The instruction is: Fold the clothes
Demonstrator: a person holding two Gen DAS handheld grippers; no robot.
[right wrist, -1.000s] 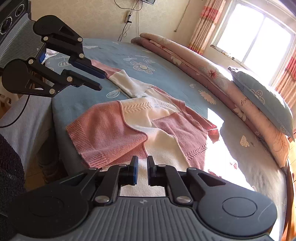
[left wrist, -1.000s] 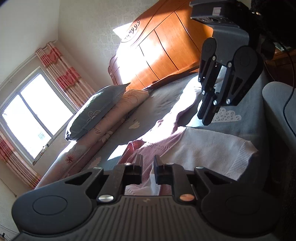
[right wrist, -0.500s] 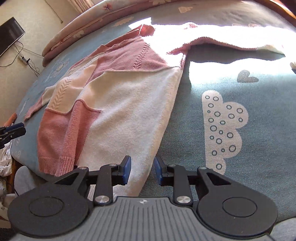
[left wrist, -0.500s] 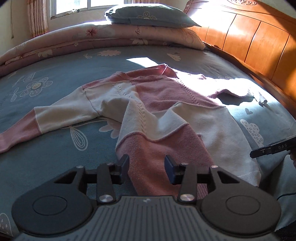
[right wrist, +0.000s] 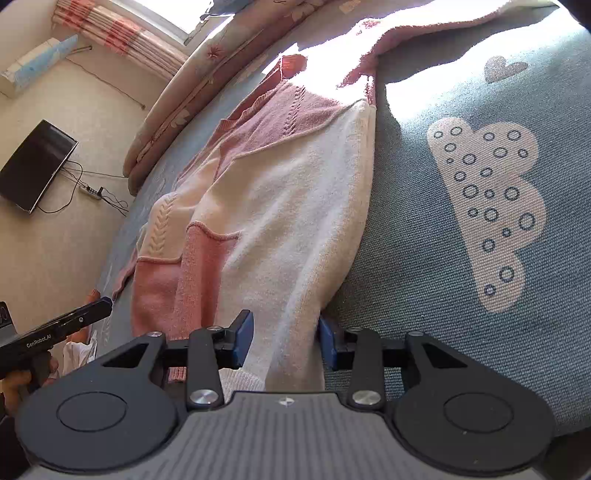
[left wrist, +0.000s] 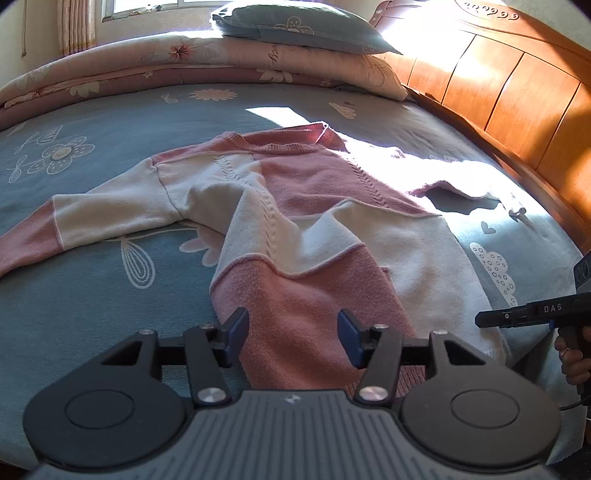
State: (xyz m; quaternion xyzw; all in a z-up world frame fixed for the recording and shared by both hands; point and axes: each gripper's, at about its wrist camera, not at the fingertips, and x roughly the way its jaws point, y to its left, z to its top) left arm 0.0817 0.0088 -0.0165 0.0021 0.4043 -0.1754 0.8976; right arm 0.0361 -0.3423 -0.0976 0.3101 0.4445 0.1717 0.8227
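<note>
A pink and cream knit sweater (left wrist: 314, 206) lies spread front-up on the blue bed sheet (left wrist: 92, 295), one sleeve stretched left and the other in sunlight at the right. My left gripper (left wrist: 293, 332) sits low over the pink hem corner; its jaws are opening and the pink cloth lies between them, unpressed. My right gripper (right wrist: 284, 341) is at the cream hem corner of the sweater (right wrist: 288, 192); its jaws are closing with cream cloth between them, the pads not pressing. Each view shows one of the other gripper's fingers (left wrist: 517, 317) (right wrist: 74, 321) at its edge.
A wooden headboard (left wrist: 498, 92) runs along the right. A rolled quilt (left wrist: 166, 62) and a pillow (left wrist: 295, 26) lie along the far side of the bed. A hand (left wrist: 572, 358) holds the right gripper. A dark screen (right wrist: 35, 166) and cables lie on the floor.
Both grippers have rolled upright and dropped to the sweater's near hem. The left jaws went from shut to wide apart. The right jaws now straddle the cream hem.
</note>
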